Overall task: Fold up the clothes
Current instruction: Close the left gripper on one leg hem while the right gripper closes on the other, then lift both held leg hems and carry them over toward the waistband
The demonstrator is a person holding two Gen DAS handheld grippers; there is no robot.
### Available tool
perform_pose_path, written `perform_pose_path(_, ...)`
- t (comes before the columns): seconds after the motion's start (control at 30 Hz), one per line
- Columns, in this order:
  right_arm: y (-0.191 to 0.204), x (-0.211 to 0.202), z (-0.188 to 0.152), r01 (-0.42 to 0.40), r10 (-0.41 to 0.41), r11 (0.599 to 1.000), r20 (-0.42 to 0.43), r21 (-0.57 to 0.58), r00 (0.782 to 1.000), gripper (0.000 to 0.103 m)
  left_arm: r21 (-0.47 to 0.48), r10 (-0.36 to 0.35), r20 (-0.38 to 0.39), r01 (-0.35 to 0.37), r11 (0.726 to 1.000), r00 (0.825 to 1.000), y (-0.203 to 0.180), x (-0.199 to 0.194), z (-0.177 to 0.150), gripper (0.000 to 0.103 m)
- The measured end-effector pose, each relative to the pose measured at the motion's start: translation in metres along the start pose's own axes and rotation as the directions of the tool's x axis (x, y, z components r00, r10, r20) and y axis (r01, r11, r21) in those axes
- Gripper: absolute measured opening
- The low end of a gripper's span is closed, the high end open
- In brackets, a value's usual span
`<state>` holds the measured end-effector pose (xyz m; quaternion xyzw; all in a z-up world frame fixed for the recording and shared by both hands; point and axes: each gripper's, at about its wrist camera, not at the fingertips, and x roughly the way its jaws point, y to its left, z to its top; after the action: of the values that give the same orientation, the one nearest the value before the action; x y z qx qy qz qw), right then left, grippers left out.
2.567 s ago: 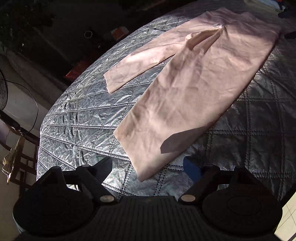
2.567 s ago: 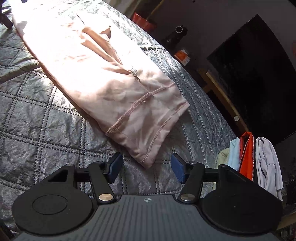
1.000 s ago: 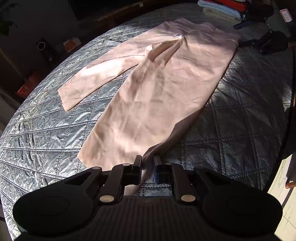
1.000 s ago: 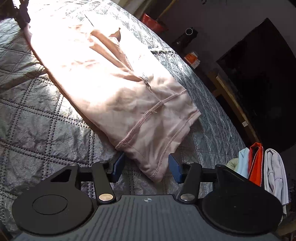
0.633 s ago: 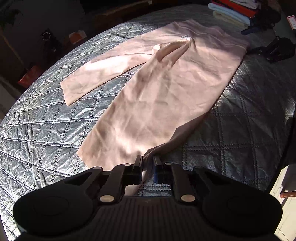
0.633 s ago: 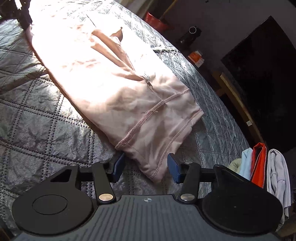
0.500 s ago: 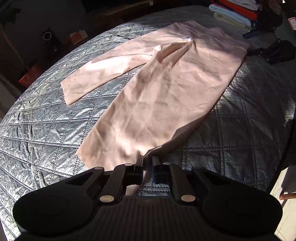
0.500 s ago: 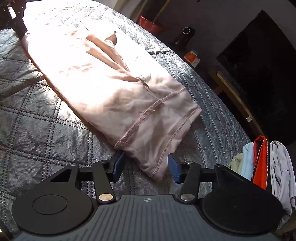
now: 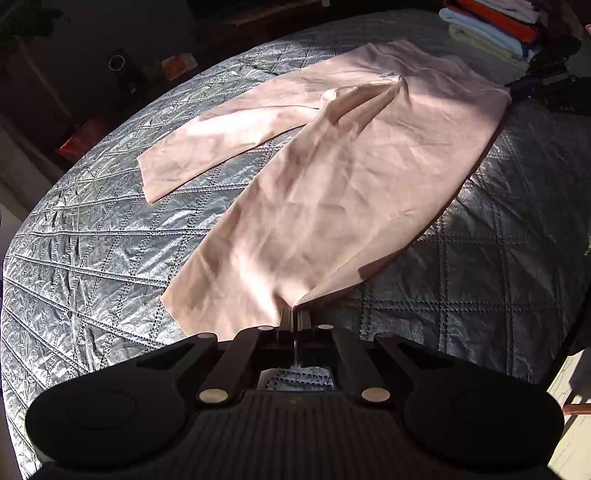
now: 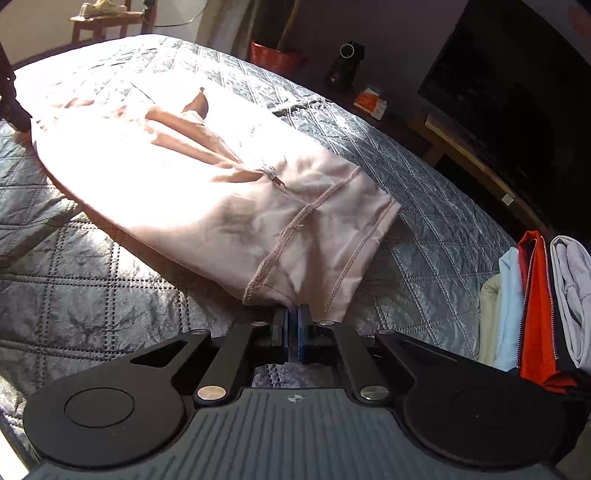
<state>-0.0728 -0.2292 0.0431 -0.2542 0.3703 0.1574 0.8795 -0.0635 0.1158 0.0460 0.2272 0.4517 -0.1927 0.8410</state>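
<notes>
Pale pink trousers (image 9: 332,192) lie spread on the grey quilted bed cover (image 9: 480,277), one leg angled off to the left. My left gripper (image 9: 294,314) sits at the near leg's hem, its jaws closing, pads pressed on a pinch of the fabric. In the right wrist view the trousers' (image 10: 177,177) waistband end with zip and seams lies nearest. My right gripper (image 10: 291,314) is at that waistband edge, jaws closing with the blue pads squeezing the cloth, which puckers toward them.
A stack of folded clothes (image 10: 535,295), orange, light blue and grey, sits at the right edge of the bed cover (image 10: 92,280); the same stack of clothes (image 9: 491,26) shows at the far corner. Dark furniture and a screen (image 10: 498,81) stand beyond the bed.
The right gripper's jaws, wide around the waistband half a second ago, have shut on it. The left jaws narrowed fully onto the hem. Both wrists rolled slightly.
</notes>
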Motion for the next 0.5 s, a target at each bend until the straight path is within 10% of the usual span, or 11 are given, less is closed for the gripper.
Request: perform_pose_path(0.5, 0.004, -0.083, -0.006, -0.020, 0.020, 1.000, 0.024, -0.006, 1.000, 0.005, -0.316, 0.078, 0.186, -0.016, 0.949, 0.980, 0.016, -0.095, 0.015, 0.001)
